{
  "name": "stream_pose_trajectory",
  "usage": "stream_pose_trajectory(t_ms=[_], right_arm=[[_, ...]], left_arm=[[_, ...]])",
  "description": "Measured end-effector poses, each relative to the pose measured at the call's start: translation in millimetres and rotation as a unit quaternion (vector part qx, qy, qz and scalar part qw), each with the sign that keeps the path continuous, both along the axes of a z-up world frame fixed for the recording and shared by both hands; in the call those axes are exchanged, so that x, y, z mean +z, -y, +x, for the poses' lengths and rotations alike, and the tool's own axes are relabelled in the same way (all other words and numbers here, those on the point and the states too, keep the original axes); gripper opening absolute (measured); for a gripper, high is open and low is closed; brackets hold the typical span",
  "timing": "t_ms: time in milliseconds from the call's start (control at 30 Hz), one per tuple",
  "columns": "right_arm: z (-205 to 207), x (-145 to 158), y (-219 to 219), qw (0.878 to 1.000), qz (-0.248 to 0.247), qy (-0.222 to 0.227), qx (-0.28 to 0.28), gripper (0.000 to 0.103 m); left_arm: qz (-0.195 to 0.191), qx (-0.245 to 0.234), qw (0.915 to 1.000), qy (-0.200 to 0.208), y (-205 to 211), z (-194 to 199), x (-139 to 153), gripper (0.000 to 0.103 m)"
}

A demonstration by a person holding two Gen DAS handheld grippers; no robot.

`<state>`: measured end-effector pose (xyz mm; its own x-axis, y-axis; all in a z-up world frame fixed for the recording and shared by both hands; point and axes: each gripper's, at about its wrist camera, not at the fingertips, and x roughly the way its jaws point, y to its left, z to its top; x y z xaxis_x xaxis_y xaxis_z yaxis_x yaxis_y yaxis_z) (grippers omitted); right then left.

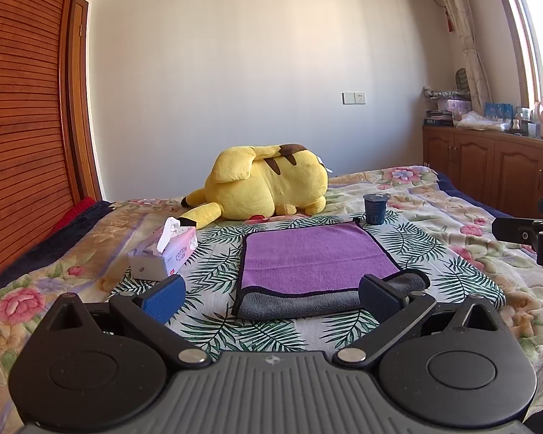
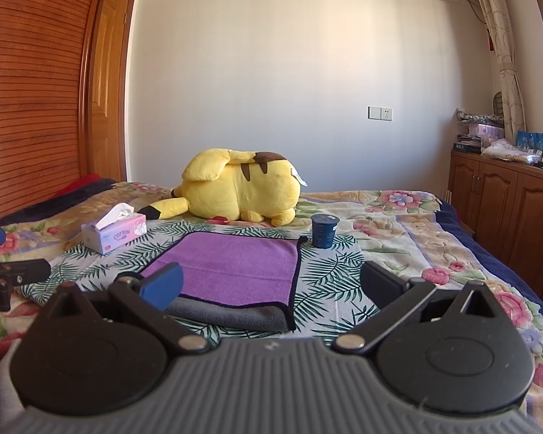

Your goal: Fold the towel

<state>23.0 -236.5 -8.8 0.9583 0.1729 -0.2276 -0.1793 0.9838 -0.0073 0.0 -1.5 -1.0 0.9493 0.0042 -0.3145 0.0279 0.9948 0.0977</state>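
A purple towel with a grey underside and dark trim lies folded over on the leaf-print cloth on the bed; its grey layer sticks out along the near edge. It also shows in the right wrist view. My left gripper is open and empty, held just short of the towel's near edge. My right gripper is open and empty, near the towel's near right corner. The right gripper's body shows at the right edge of the left wrist view.
A yellow plush toy lies behind the towel. A tissue box sits to the left, a dark blue cup at the towel's far right corner. A wooden wardrobe stands left, low cabinets right.
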Motion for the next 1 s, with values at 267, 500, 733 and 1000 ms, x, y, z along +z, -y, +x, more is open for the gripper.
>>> stream_pose_trajectory(t_ms=[267,500,733,1000], right_arm=[[0.2,0.0,0.0,1.000,0.000,0.000,0.000,0.103],[0.2,0.0,0.1,1.000,0.000,0.000,0.000,0.103],[0.2,-0.3,0.1,1.000,0.000,0.000,0.000,0.103],[0.5,-1.1,-0.1,1.000,0.000,0.000,0.001,0.103]], left_arm=[[0.000,0.000,1.0000,0.000,0.1,0.0,0.1,0.087],[0.001,0.000,1.0000,0.000,0.3,0.1,0.0,0.087],[0.001,0.000,1.0000,0.000,0.2,0.0,0.0,0.087],[0.001,0.000,1.0000,-0.003,-1.4,-1.4,0.9,0.087]])
